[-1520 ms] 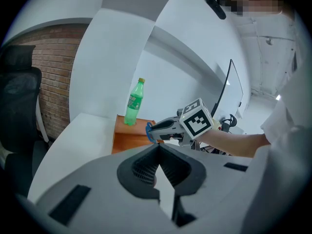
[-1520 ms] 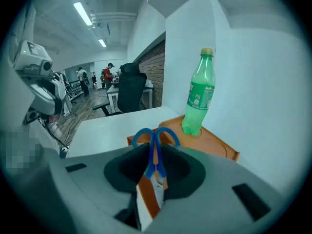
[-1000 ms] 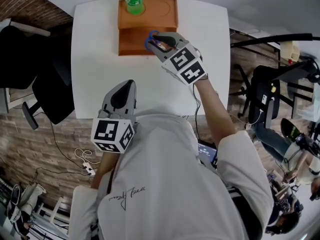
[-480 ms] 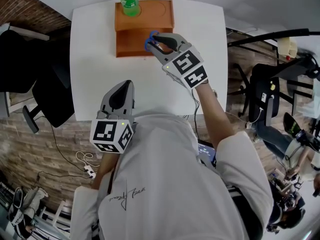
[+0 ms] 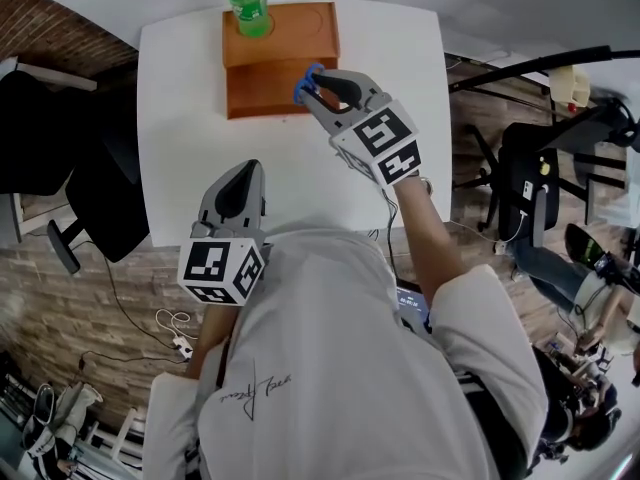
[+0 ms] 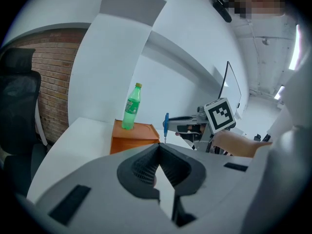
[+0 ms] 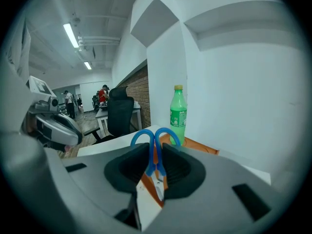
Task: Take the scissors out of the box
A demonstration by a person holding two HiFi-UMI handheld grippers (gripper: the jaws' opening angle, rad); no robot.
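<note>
Jaws of the right gripper [image 7: 156, 168] are clamped on the scissors [image 7: 155, 143]; the blue handles poke out past the tips, and the blades run back between the pads. From the head view, the scissors [image 5: 305, 80] are held in the air at the near right corner of the orange box [image 5: 270, 78], with the right gripper [image 5: 318, 84] reaching in from the right. A green bottle [image 5: 246, 3] stands on the box's far left part. The left gripper [image 6: 158, 152] has its jaws together with nothing between them; it sits low over the near edge of the white surface [image 5: 190, 148], well apart from the box.
</note>
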